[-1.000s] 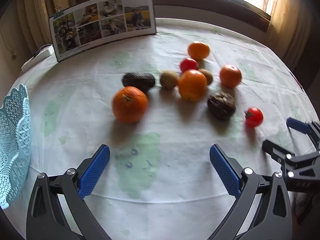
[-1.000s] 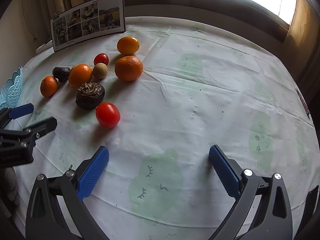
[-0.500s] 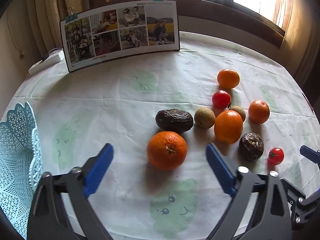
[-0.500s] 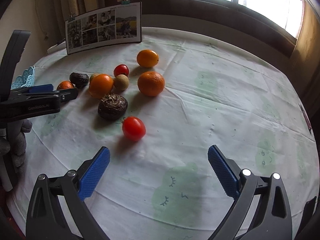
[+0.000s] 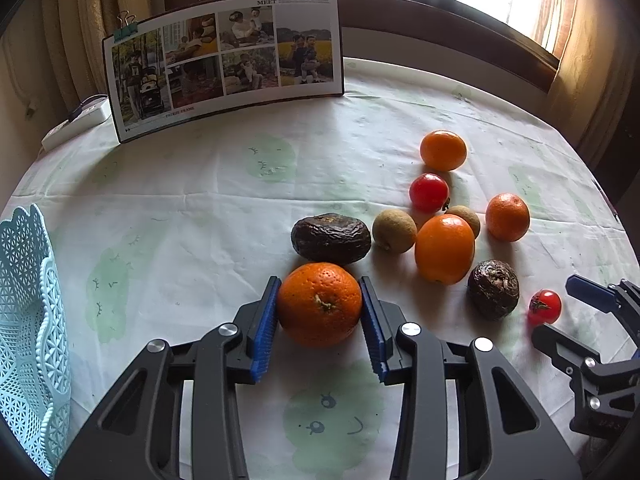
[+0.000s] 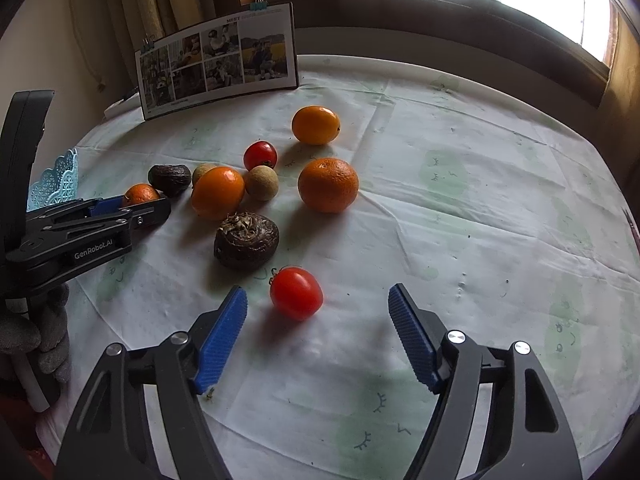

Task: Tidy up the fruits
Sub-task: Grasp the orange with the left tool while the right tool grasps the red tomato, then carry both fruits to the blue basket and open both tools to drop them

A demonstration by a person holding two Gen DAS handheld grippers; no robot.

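Note:
My left gripper [image 5: 319, 286] is shut on a large orange [image 5: 320, 304], with a blue pad pressed to each side; the orange looks to be resting on the cloth. The right wrist view shows the same gripper [image 6: 150, 208] and orange [image 6: 138, 194] at the left. Just behind lies a dark avocado [image 5: 331, 238]. My right gripper [image 6: 317, 291] is open around a small red tomato [image 6: 296, 298], which sits nearer its left finger without touching either pad. A light blue lattice basket [image 5: 28, 320] stands at the far left.
Several more fruits are clustered mid-table: a kiwi [image 5: 394, 231], an oval orange [image 5: 444, 248], a dark wrinkled fruit [image 5: 493, 289], a second tomato [image 5: 429, 193] and two oranges [image 5: 443, 150] [image 5: 507, 217]. A photo board [image 5: 224, 64] stands at the back beside a power strip [image 5: 76, 122].
My left gripper moved forward and shut on the large orange. My right gripper advanced until the small tomato lies between its fingers, which have narrowed.

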